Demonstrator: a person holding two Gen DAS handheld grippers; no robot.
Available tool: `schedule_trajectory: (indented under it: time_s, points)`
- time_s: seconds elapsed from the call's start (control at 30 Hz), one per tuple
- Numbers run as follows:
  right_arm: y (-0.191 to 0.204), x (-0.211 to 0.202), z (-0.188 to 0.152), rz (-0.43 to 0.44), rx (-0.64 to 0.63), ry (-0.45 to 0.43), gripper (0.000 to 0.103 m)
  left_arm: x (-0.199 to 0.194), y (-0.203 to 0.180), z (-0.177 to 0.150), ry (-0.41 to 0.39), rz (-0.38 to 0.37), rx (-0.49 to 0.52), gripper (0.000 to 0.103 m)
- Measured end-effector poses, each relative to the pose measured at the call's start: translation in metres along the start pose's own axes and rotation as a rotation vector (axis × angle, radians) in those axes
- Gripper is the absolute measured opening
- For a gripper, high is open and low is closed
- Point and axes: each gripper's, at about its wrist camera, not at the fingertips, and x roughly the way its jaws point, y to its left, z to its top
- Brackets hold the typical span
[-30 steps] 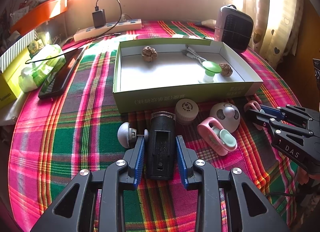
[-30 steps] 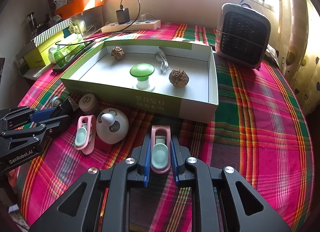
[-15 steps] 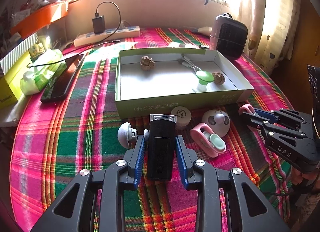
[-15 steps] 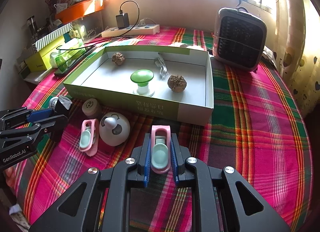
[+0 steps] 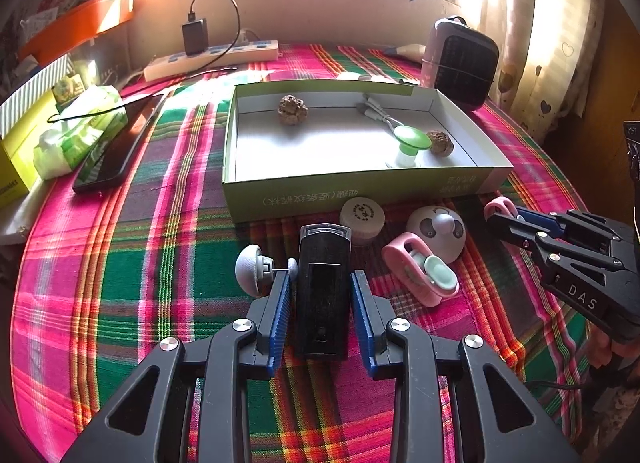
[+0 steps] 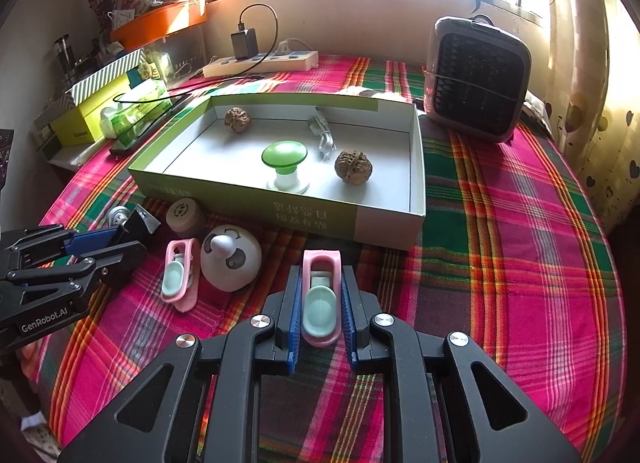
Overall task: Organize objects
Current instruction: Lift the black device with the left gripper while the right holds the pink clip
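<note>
My left gripper (image 5: pixel 322 283) is shut on a black rectangular device (image 5: pixel 322 295), which points toward the green box (image 5: pixel 360 187). My right gripper (image 6: pixel 320 303) is shut on a pink clip with a mint pad (image 6: pixel 320 291), just in front of the box's near wall (image 6: pixel 248 207). The box holds two walnuts (image 6: pixel 354 167), a green-topped white knob (image 6: pixel 285 167) and a white cable (image 6: pixel 324 135). On the cloth between the grippers lie a second pink clip (image 6: pixel 180 275), a white round gadget (image 6: pixel 230 259), a white cap (image 6: pixel 184 215) and a grey knob (image 5: pixel 252 267).
A grey fan heater (image 6: pixel 476 79) stands behind the box at the right. A power strip with a charger (image 5: pixel 212 59) lies along the back wall. A phone (image 5: pixel 116 147), a tissue pack (image 5: pixel 76 131) and a yellow box (image 5: pixel 16 159) line the left edge.
Both views have drawn back very slightly from the box. Each gripper keeps the same hold on its object, and the loose items have not moved.
</note>
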Motion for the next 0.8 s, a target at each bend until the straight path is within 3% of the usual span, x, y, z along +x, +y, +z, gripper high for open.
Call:
schedule_trajectory:
  time_s: [0.27, 0.8]
  points:
    - [-0.0003, 0.001, -0.0002, -0.001, 0.008, 0.003, 0.018, 0.0012, -0.0012, -0.0055, 0.003, -0.021, 0.011, 0.028]
    - [0.0003, 0.0005, -0.0018, 0.0, 0.009, 0.002, 0.018, -0.0009, -0.0063, -0.0102, -0.012, 0.007, 0.042, 0.028]
